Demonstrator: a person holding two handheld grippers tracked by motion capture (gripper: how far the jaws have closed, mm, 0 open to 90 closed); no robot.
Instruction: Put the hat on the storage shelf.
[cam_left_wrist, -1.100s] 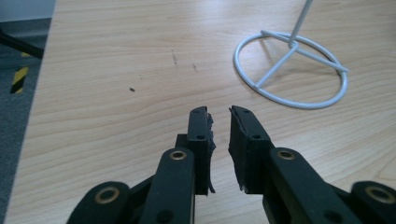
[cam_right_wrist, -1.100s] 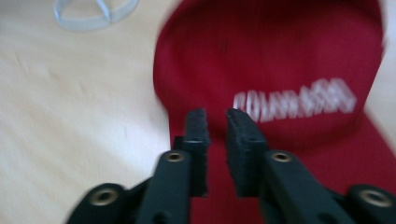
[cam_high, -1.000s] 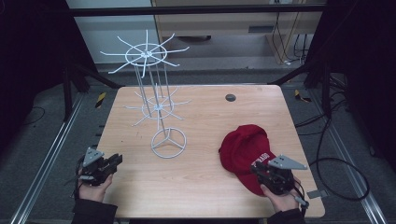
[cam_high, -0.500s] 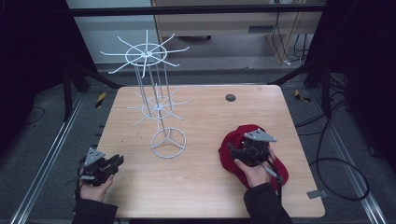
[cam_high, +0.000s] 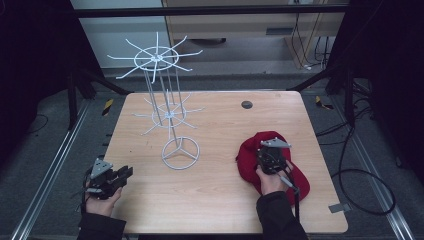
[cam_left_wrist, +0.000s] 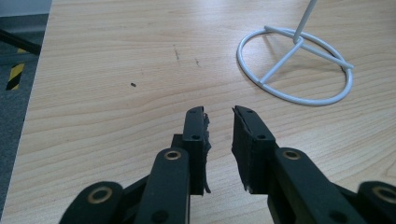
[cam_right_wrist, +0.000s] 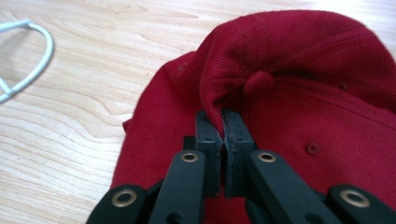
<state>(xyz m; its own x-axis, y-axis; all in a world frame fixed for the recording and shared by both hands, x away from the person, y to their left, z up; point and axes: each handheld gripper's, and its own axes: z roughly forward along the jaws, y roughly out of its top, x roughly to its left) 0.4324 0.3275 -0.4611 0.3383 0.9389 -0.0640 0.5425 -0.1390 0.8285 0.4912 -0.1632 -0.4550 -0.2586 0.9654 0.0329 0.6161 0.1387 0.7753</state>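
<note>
One soft red twill cap, pinched.

**Dim room, bright tabletop**

A light wooden table sits on grey floor, with metal rails along both sides. Black cables coil on the right. Behind it stands pale cabinetry, with dark drapes closing off the edges.

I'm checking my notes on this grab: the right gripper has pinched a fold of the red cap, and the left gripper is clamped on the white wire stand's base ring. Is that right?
Not quite. The left gripper holds nothing: in the left gripper view its jaws stand slightly apart over bare table, short of the white wire stand. The right gripper has indeed pinched a fold of the red cap.
</note>
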